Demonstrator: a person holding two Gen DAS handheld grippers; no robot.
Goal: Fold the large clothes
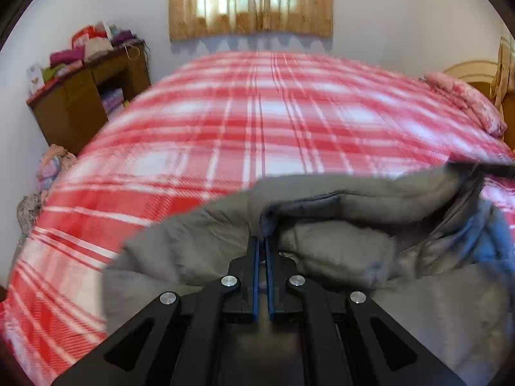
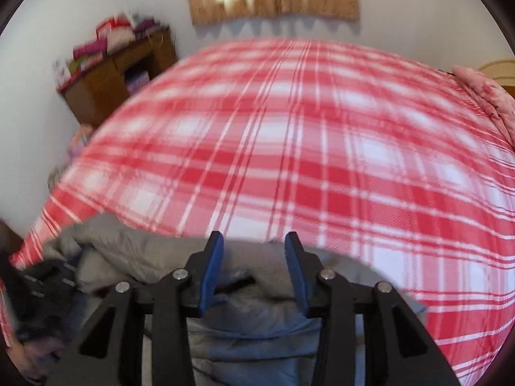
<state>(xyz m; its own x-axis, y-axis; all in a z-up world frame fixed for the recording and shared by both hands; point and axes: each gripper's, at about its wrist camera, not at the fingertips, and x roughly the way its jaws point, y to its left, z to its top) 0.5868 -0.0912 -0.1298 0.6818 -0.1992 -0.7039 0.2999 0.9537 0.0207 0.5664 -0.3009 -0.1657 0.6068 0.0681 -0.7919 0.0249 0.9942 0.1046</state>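
Soft daylight enters through the curtained window [image 1: 251, 0], which is overexposed; both fisheye views are motion-blurred, with dark, curved edges.

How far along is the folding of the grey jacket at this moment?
Early. Done: the grey jacket lies on the plaid bed cover, still bunched. In hand: the left gripper is shut on a fold of it; the right gripper is open above it. Left: flattening and every fold.
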